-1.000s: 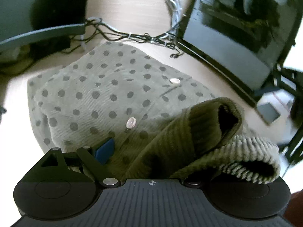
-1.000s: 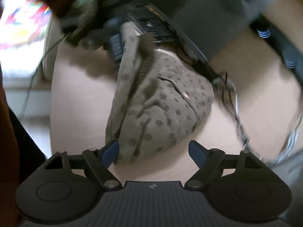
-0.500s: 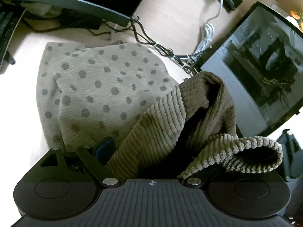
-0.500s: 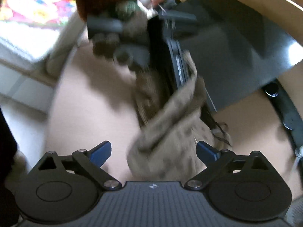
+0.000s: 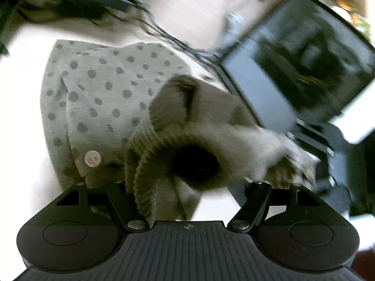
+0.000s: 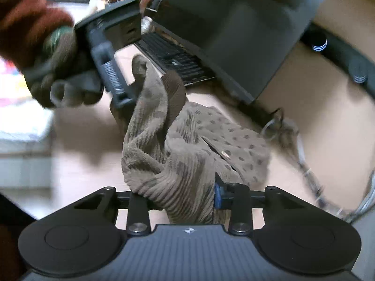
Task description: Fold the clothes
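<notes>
- The garment (image 6: pixel 211 145), an olive corduroy piece with dark dots, lies bunched on the desk (image 6: pixel 77 164), just in front of the monitor (image 6: pixel 234 28).
- In the right wrist view, the right gripper (image 6: pixel 178 196) has its fingers closed in on a thick fold of the garment's near edge; cloth fills the gap between them, and a blue pad (image 6: pixel 218 195) presses against it.
- The left gripper (image 6: pixel 121 96) shows in the same view, held by a gloved hand (image 6: pixel 58 75) with a red sleeve (image 6: pixel 25 23) above it; it lifts a ribbed cuff of the garment up off the desk, on the side away from the monitor.
- In the left wrist view, the left gripper (image 5: pixel 187 187) has ribbed cloth draped over its left finger, while its right finger stands apart; whether the cloth is pinched cannot be told through the blur.
- A pale button (image 5: pixel 93 158) sits on the dotted panel near the left finger.
- A keyboard (image 6: pixel 178 58) lies under the monitor, behind the garment.
- Cables (image 6: pixel 302 157) trail across the desk beside the garment, below the monitor's right corner.
</notes>
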The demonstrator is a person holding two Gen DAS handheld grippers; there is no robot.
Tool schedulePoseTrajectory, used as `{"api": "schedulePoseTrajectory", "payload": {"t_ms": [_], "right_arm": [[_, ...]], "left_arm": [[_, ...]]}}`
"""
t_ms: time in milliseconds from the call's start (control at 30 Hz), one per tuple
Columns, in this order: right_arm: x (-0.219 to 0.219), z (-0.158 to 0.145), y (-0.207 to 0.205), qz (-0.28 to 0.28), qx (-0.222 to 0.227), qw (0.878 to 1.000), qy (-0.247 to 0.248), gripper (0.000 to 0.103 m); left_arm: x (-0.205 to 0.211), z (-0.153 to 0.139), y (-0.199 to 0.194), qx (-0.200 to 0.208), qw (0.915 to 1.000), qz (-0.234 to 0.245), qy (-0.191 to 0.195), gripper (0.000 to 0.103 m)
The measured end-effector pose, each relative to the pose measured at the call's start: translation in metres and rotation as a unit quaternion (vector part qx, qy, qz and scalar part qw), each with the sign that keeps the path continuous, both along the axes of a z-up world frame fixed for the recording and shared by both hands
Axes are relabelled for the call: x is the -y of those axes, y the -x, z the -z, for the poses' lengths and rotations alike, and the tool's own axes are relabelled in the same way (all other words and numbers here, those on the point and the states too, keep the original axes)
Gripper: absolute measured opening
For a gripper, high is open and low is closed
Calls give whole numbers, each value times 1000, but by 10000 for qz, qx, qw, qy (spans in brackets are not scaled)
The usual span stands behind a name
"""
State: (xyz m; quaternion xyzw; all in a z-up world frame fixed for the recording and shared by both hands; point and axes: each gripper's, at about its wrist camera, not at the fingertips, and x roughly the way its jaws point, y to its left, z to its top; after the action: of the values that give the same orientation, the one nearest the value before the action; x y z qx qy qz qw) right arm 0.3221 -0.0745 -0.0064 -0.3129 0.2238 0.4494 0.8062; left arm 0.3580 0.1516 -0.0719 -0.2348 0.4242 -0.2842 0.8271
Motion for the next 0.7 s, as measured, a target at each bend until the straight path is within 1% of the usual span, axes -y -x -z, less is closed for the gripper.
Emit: {"api": "schedulePoseTrajectory", "payload": {"t_ms": [33, 100, 167, 233, 300, 367, 400, 467, 500, 533, 567, 600, 633, 700], "right_arm": [[8, -9, 6, -64, -234, 9997, -57, 34], [22, -29, 14, -194, -657, 9975, -158, 33], [32, -48, 8, -190, -1071, 9935, -341, 33], [35, -57, -16, -13, -1360, 9888, -612, 33], [28, -56, -45, 283, -1533, 9839, -873, 33], [13, -44, -76, 664, -1480, 9814, -1027, 36], [5, -34, -90, 906, -1453, 9796, -1052, 37], [-9, -13, -123, 1479, -1456, 9727, -1041, 37], [-16, -2, -139, 1764, -1456, 9680, -1034, 38], [-21, 8, -153, 2029, -1489, 9624, -1024, 39], [-23, 17, -162, 2239, -1557, 9566, -1028, 42], [-24, 23, -167, 2378, -1624, 9518, -1058, 45], [-26, 28, -170, 2483, -1685, 9476, -1098, 47], [-24, 34, -170, 2664, -1733, 9410, -1159, 57]], "left_arm": [[3, -2, 11, -35, 9998, 124, 128, 75], [3, -9, 36, -142, 9970, 301, 697, 75], [0, -17, 51, -101, 9938, 352, 1050, 74], [-5, -27, 50, 41, 9940, 224, 1073, 74], [-19, -29, 33, 94, 9959, -191, 882, 75], [-33, -31, 16, 142, 9957, -618, 682, 75], [-40, -32, 7, 166, 9947, -831, 581, 75], [-57, -33, -6, 80, 9904, -1328, 372, 76], [-68, -35, -10, 68, 9878, -1525, 318, 79], [-73, -37, -9, 89, 9872, -1568, 291, 84], [-78, -40, -8, 112, 9867, -1598, 266, 87], [-83, -43, -7, 135, 9863, -1627, 240, 92], [-84, -45, -4, 168, 9876, -1557, 135, 93], [-80, -49, -1, 282, 9904, -1353, -88, 94]]}}
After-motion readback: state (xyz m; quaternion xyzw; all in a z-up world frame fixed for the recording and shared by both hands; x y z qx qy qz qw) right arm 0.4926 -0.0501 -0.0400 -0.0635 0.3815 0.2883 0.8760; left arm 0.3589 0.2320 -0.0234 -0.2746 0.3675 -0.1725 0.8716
